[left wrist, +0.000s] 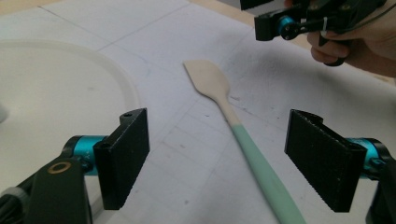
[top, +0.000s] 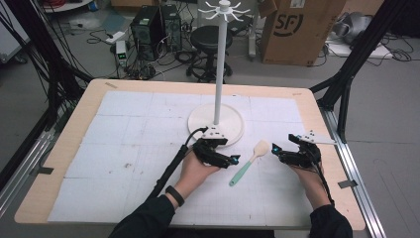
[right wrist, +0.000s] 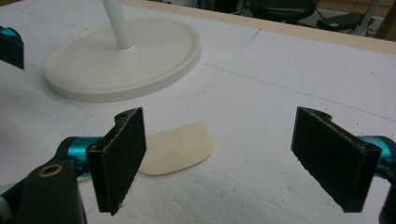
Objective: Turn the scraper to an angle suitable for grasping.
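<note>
1. The spatula (top: 249, 161) lies flat on the white mat (top: 129, 129), between my two grippers, with its cream blade toward the stand base (top: 216, 124) and its mint handle toward me.
2. My left gripper (top: 233, 159) is spread wide and holds nothing; in the left gripper view the handle (left wrist: 261, 163) passes between the jaws but nearer to the right one.
3. My right gripper (top: 275, 148) is also spread and empty, just beside the blade (right wrist: 176, 148).
4. I think the main risk is this: the spatula is thin and flat on the mat, so the jaws may scrape the mat or push the handle sideways instead of pinching it.
5. If both grippers go down together, they may collide, because they are near each other.
6. The pole (top: 218, 74) with its hook ring (top: 224, 10) rises just behind, and the left gripper could bump the base when lifting.
</note>
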Tool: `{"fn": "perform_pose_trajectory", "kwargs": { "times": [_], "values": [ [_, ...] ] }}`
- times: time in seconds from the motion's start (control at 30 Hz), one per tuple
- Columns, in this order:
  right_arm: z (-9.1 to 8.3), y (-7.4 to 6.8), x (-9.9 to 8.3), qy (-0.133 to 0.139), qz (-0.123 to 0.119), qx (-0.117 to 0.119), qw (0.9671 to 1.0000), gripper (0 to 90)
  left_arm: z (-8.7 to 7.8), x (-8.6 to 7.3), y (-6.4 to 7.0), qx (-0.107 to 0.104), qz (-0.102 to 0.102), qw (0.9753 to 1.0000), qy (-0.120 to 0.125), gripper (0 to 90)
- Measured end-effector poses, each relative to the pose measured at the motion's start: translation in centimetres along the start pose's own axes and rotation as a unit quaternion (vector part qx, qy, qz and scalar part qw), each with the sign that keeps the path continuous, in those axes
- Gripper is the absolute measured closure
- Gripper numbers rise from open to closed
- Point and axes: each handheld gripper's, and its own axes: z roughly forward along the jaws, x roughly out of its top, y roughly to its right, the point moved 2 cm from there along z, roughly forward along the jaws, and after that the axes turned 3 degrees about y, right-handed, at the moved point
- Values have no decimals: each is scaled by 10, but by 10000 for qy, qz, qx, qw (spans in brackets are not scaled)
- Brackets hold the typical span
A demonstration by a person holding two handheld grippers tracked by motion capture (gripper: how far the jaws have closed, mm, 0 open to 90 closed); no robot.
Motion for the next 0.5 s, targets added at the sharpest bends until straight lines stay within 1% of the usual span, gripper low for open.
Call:
{"fn": "perform_pose_trajectory", "kwargs": {
  "times": [0.03, 0.1, 0.13, 0.2, 0.27, 0.33, 0.37, 0.43, 0.5],
  "values": [
    [0, 0, 0, 10, -2, 2, 10000, 174, 6, 1, 2, 7, 34, 10000, -29, 248],
    [0, 0, 0, 1, -3, -1, 10000, 174, 16, 1, 7, 45, 21, 10000, -72, 256],
    [-1, 0, 0, -1, 9, 0, 10000, 174, 21, 1, 9, 44, -29, 9999, -93, 263],
    [-1, 0, 0, 13, 14, -8, 10000, 174, 29, 0, 12, 40, -61, 9998, -186, 277],
    [-1, 1, 0, 21, 4, -12, 10000, 174, 37, 0, 16, 27, 0, 9996, -294, 306],
    [0, 1, 0, 21, 18, -19, 10000, 175, 44, 0, 18, 52, -4, 9994, -330, 322],
    [0, 1, 0, 13, 14, -3, 10000, 175, 47, 0, 19, 52, 4, 9994, -345, 347],
    [-1, 1, 0, 21, 18, -9, 10000, 175, 54, 0, 22, 160, 9, 9990, -417, 393],
    [-1, 1, 1, 46, 24, -24, 10000, 175, 61, -2, 24, 273, 75, 9981, -553, 454]
  ]
}}
